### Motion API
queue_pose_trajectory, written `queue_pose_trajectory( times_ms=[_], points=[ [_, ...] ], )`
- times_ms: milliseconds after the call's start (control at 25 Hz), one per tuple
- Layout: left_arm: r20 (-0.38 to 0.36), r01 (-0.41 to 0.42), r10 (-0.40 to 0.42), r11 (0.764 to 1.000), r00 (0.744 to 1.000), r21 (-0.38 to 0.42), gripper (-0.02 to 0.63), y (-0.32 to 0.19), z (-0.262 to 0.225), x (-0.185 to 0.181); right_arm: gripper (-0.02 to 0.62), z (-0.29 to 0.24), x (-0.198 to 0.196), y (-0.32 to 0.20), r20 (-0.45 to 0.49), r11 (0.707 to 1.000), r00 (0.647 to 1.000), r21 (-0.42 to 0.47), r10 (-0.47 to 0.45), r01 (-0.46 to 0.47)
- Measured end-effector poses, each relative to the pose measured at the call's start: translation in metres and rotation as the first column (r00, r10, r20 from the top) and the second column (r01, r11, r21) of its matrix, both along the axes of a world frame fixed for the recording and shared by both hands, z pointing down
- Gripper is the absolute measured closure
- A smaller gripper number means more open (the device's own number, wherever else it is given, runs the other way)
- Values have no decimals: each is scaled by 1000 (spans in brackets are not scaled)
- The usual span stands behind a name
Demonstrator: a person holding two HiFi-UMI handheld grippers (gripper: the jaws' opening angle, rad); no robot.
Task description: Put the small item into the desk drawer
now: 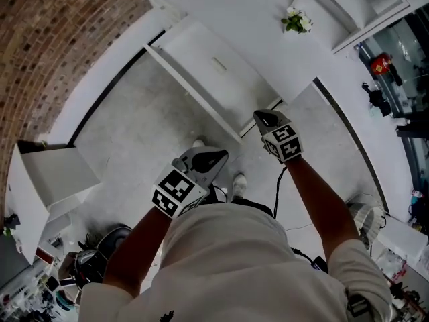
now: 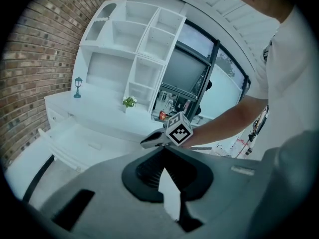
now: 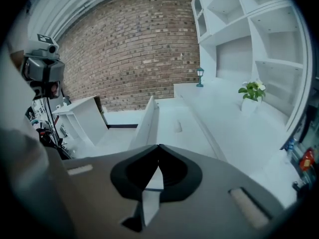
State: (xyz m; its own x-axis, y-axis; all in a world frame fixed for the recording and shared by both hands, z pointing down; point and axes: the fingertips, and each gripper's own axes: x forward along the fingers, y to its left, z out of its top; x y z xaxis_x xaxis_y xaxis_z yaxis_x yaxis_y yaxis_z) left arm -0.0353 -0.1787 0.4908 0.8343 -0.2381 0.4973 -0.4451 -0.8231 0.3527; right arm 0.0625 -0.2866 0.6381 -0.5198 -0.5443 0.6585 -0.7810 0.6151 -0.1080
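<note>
The white desk's drawer (image 1: 191,49) stands pulled out. A small pale oblong thing (image 1: 220,64) lies on its bottom, also visible as a small pale shape (image 3: 178,127) in the right gripper view; I cannot tell what it is. My right gripper (image 1: 263,118) hovers at the drawer's near right corner. Its jaws are shut with nothing between them (image 3: 158,148). My left gripper (image 1: 218,156) hangs lower and to the left, over the floor in front of the drawer. Its tips (image 2: 163,151) meet and hold nothing. It looks at the right gripper (image 2: 149,141).
A small potted plant (image 1: 295,21) and a little blue lamp figurine (image 3: 200,76) stand on the desk top under white shelves (image 2: 129,34). A white cabinet (image 1: 53,173) stands at the left by the brick wall (image 1: 47,39). A camera on a tripod (image 3: 42,68) stands behind.
</note>
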Motion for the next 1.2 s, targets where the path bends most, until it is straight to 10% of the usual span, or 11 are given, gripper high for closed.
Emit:
queue_pose_trajectory(
  times_ms=[680, 1200],
  points=[
    [-38, 131, -130, 991, 991, 32, 601, 121, -33, 38, 584, -64, 31, 198, 149, 994, 983, -10, -106, 109],
    [-36, 207, -205, 977, 978, 60, 601, 156, -41, 49, 584, -126, 26, 248, 215, 975, 952, 93, -217, 201]
  ],
)
